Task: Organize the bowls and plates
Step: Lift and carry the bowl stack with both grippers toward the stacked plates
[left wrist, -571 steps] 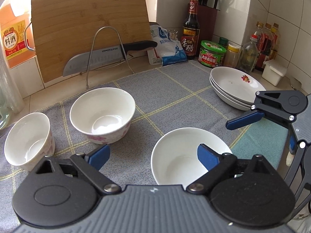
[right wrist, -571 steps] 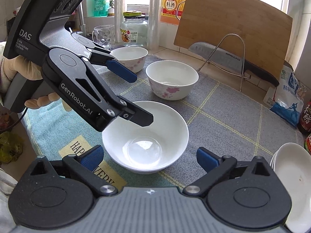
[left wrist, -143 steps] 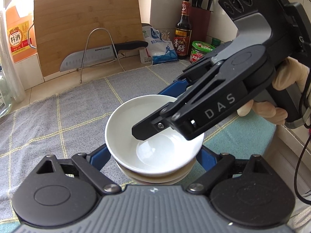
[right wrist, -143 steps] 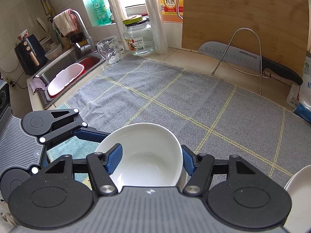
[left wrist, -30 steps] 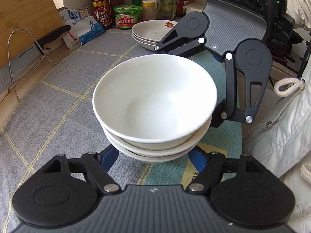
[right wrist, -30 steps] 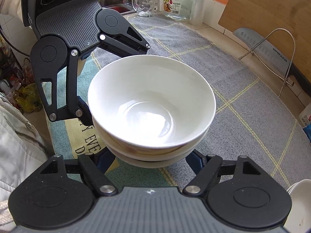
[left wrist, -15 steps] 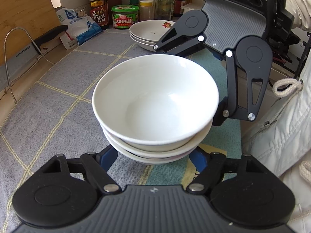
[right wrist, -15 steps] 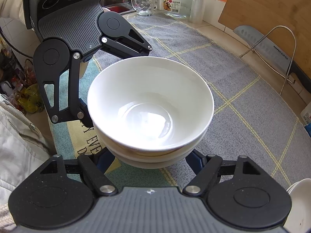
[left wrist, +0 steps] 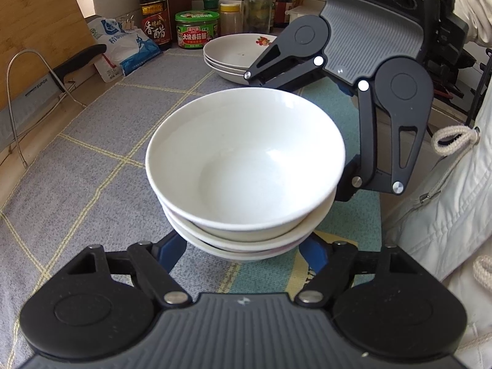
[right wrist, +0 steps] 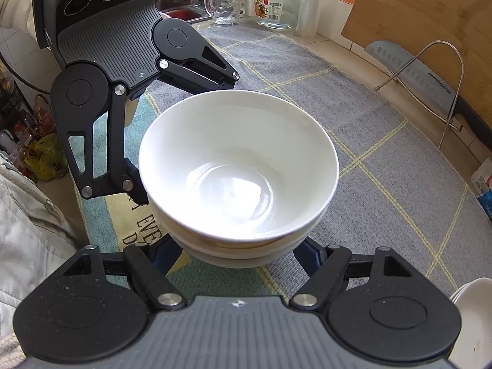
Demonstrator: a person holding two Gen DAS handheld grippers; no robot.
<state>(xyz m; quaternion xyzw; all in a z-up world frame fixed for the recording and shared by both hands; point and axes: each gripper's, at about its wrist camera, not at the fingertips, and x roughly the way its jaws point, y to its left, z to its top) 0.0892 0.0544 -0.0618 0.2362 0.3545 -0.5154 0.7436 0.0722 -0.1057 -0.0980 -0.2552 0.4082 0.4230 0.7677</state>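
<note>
1. Left wrist view, left side: a cutting board (left wrist: 40, 30) leans at the back of the bench (left wrist: 77, 95), with a wire stand (left wrist: 40, 70) and a knife (left wrist: 70, 61) in front of it. A grey checked mat (left wrist: 92, 160) covers the bench.
2. Middle: the stack of bowls (left wrist: 246, 160), white and nested, sits between the left tongs (left wrist: 241, 253). Its blue pads (left wrist: 170, 250) reach under the lowest bowl from both sides at a middling spread. Where they meet the bowl is hidden, so I cannot tell whether they press on it.
3. Only this view shows the far row: a dark sauce bottle (left wrist: 155, 15), a green tin (left wrist: 196, 29) and the stack of plates (left wrist: 233, 52), well apart from the bowls.
4. Right: the other tool flanks the bowls from the far side, beside a white jacket (left wrist: 446, 200).
5. Right wrist view, left side: only here do a glass cup (right wrist: 223, 6) and a jar (right wrist: 276, 0) show at the back.
6. Middle: the right tongs (right wrist: 236, 256) straddle the base of the same stack at a middling spread. Their pads also run under the bowls, and the contact cannot be told.
7. Lettering on the mat's green end shows beside the bowls.
</note>
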